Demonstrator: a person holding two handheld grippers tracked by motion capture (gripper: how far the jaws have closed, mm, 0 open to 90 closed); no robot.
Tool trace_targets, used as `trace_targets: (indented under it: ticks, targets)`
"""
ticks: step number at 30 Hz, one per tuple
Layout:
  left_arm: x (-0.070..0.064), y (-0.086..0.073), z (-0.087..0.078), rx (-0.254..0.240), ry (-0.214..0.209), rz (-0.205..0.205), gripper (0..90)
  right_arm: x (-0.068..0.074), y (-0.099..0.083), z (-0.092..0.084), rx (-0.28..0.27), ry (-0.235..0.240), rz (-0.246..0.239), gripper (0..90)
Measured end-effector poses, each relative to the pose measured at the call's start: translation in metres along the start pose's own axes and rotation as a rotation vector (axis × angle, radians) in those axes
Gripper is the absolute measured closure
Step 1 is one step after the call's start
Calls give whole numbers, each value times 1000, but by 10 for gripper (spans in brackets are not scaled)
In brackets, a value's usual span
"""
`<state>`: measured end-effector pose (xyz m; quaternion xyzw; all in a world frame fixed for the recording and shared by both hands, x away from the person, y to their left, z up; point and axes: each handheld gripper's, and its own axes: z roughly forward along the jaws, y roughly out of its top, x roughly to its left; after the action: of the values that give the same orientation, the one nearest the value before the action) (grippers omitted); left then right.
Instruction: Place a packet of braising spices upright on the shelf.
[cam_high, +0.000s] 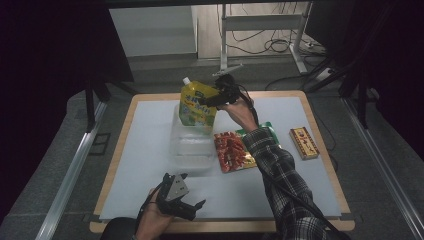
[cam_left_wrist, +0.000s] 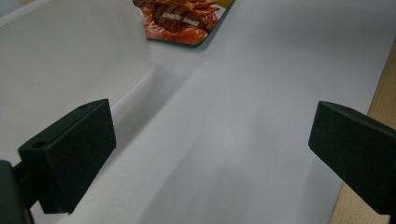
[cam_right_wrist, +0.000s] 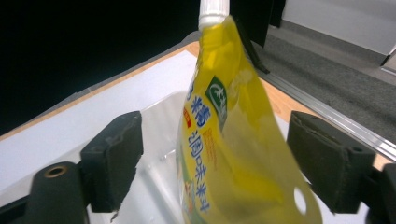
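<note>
High view has the right claw (cam_high: 214, 98) up near the top middle of the frame, right at the upper edge of a yellow spout pouch (cam_high: 198, 107). The pouch stands upright inside a clear plastic bin (cam_high: 192, 147) that sits in the middle of the table (cam_high: 150, 165), white cap (cam_high: 186, 80) pointing up. In the right gripper view the pouch (cam_right_wrist: 229, 140) fills the centre, standing between the two black jaws, and there's a clear gap on both sides, so the pads aren't pressing on it. The claw is released, pouch standing free in the bin.

The left claw (cam_high: 187, 192) is down at the bottom of the high view, left of centre, hovering low over the near edge of the table, grey three-cornered plate on top. In the left gripper view its jaws are spread wide with just the white table surface (cam_left_wrist: 243, 116) between them, so also released, holding nothing. The frosted wall of the bin (cam_left_wrist: 70, 56) takes up the upper left of that view.

Other stuff on the table: a red snack packet (cam_high: 232, 151) lying flat just right of the bin, partly under the plaid sleeve (cam_high: 272, 165), and a small red and gold box (cam_high: 304, 142) further right, well apart from the bin. The corner of the red packet (cam_left_wrist: 182, 18) also peeks in at the top of the left gripper view.
</note>
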<state>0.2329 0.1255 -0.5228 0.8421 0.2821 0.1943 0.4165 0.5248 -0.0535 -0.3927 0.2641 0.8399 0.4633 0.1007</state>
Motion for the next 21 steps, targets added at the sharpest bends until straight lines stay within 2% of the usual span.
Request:
trace_targets:
  ticks: [4,6,13,21]
  targets:
    - [0,0,0,1,0,-2,4,0,-5,-5,-13,29,-1,109]
    - [0,0,0,1,1,-3,4,1,-7,-7,-18,23,-6,73]
    - [1,-1,1,1,-1,-7,4,3,-13,-16,-29,34,-16,45]
    - [0,0,1,-1,-3,-6,3,11,-22,-22,17,9,-76,13]
